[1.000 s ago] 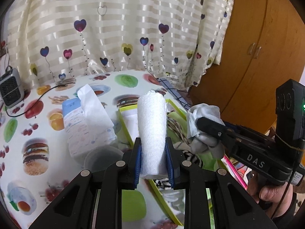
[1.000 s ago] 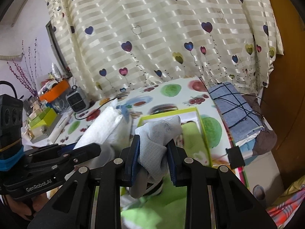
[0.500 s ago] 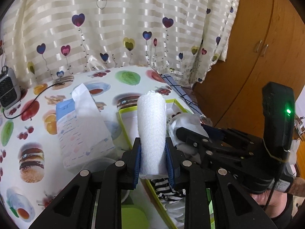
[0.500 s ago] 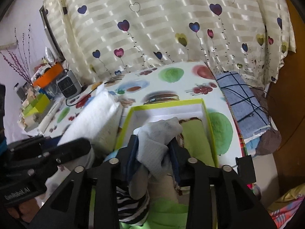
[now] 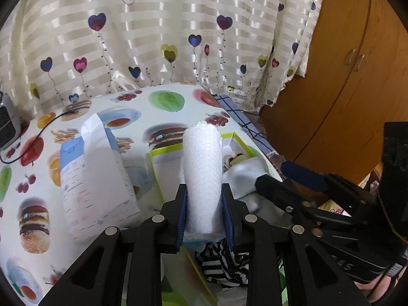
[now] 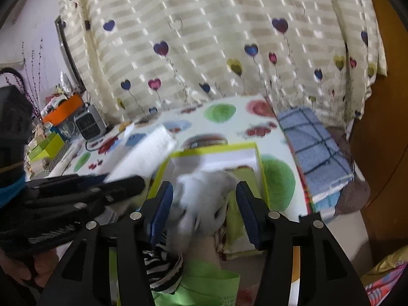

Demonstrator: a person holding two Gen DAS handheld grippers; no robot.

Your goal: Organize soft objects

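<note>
Over the yellow-green box (image 6: 257, 153), the right gripper (image 6: 204, 213) is spreading off a grey sock (image 6: 201, 193) that may snag, while the left gripper (image 5: 204, 214) pinches a white rolled towel (image 5: 202, 173).

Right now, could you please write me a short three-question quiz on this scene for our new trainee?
1. True or false: the left gripper is shut on the white rolled towel.
2. The grey cloth below the right gripper lies over which container? A. yellow-green box B. orange tray C. heater
3. What striped item lies at the box's near end?

Key: 1 true. 2 A; the jaws are opening, pads clear of the cloth. 3 The black-and-white striped cloth.
</note>
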